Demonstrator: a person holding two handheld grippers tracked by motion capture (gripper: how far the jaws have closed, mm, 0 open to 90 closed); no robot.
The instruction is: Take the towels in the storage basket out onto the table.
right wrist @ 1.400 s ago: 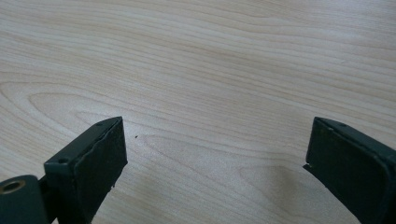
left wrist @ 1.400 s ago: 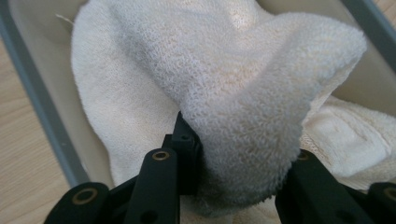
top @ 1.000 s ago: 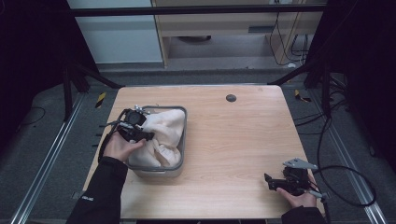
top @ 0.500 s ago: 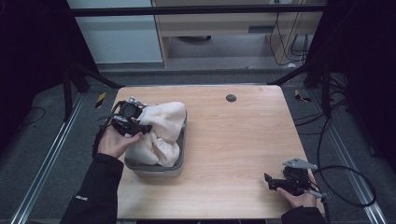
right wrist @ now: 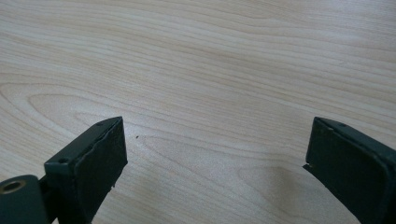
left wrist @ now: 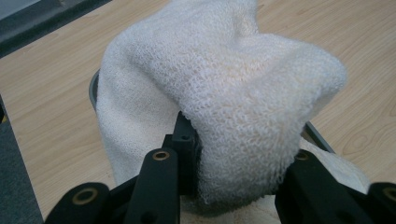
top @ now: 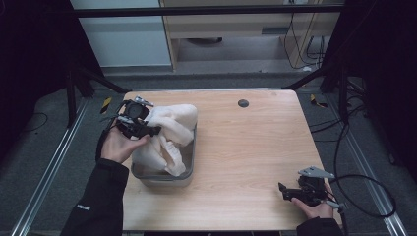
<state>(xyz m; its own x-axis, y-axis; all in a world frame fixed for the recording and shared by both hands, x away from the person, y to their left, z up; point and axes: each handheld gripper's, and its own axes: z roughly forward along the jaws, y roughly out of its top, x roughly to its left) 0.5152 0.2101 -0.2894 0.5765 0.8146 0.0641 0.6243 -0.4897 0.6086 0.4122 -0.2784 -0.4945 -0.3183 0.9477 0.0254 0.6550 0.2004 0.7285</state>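
Observation:
A cream-white towel (top: pixel 169 132) rises out of a grey metal tray (top: pixel 189 162) on the left half of the wooden table. My left gripper (top: pixel 150 129) is shut on a fold of the towel (left wrist: pixel 233 93) and holds it lifted above the tray's far left corner, with the rest of the cloth draping down into the tray. The pinched fold covers the jaw tips in the left gripper view. Near the table's front right edge my right gripper (top: pixel 285 191) rests low over the bare wood, open, with nothing between its fingers (right wrist: pixel 93 158).
A small dark round hole (top: pixel 243 103) sits in the table near the far edge. The tray's rim (left wrist: pixel 93 88) shows behind the towel. Cables trail off the table's right side, and dark frame legs stand at the far corners.
My left gripper has risen and drawn back toward the tray's far left corner with the towel in it, pulling the cloth up. The right gripper has stayed still.

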